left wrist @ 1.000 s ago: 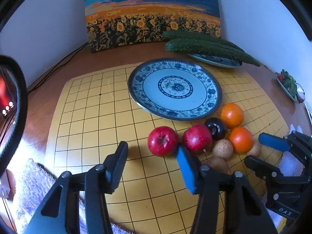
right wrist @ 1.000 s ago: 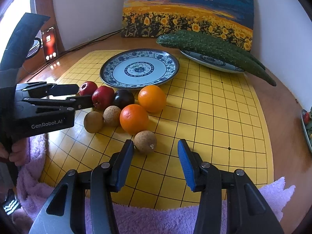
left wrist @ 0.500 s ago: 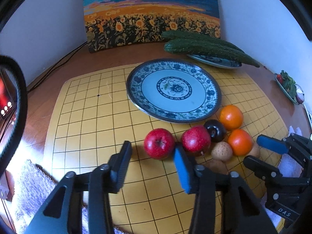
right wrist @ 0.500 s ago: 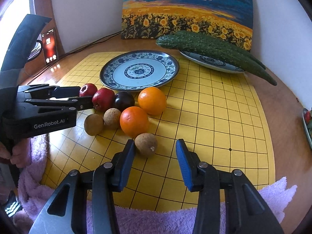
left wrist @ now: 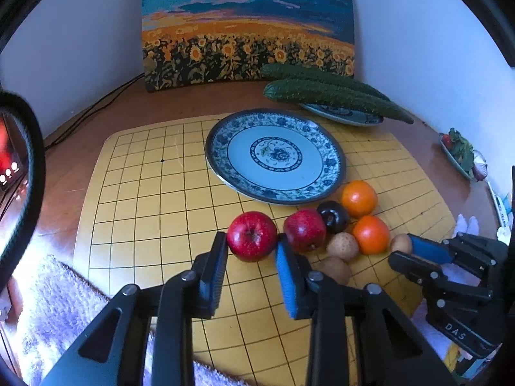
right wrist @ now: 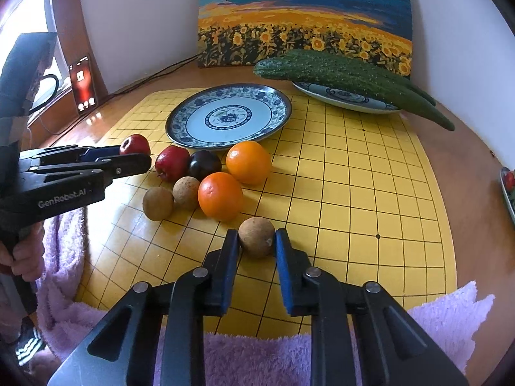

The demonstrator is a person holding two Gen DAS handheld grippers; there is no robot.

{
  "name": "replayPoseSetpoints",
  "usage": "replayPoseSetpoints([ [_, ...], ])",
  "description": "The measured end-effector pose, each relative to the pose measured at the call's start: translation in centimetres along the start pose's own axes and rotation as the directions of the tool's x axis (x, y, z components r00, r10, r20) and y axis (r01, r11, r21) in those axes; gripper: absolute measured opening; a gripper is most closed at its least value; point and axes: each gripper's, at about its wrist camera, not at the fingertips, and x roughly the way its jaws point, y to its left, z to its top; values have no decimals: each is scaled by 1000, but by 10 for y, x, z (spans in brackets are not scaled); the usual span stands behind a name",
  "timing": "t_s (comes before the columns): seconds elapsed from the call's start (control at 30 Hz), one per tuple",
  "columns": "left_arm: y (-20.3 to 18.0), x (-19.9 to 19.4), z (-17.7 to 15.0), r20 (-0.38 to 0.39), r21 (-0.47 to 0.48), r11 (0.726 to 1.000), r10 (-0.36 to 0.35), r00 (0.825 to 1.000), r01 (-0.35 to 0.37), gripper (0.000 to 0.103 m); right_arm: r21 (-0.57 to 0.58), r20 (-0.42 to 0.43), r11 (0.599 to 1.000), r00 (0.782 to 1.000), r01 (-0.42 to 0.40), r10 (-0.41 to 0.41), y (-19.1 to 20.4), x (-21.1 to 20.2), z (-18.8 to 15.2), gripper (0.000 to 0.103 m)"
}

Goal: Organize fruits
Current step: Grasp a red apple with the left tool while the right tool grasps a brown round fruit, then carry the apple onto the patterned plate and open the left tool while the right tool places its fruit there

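On the yellow grid mat, a red apple sits between the pads of my left gripper, which is shut on its two sides. My right gripper is shut on a small round brown fruit at the near edge of the pile. Beside them lie a second red apple, a dark plum, two oranges and two more brown fruits. The blue-patterned plate stands bare just behind the fruit. All fruit rests on the mat.
Two long cucumbers lie on a second plate at the back right, in front of a sunflower painting. A purple towel lines the near edge. A lit phone and cables stand at the left; a small dish sits far right.
Both grippers have closed. The left one's jaws have come in around the left red apple, and the right one's jaws have narrowed onto the nearest brown fruit. No fruit has shifted.
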Motion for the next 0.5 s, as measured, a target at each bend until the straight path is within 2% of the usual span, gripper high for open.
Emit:
replayPoseSetpoints([
  [0.2,-5,-13,10,8,6,1000,-6,1000,6,31,-19,20,1000,1000,-10,11,1,-14,6,24],
  [0.5,-9,-18,35,9,15,1000,7,1000,-7,31,-62,41,998,999,-19,22,5,-25,41,24],
])
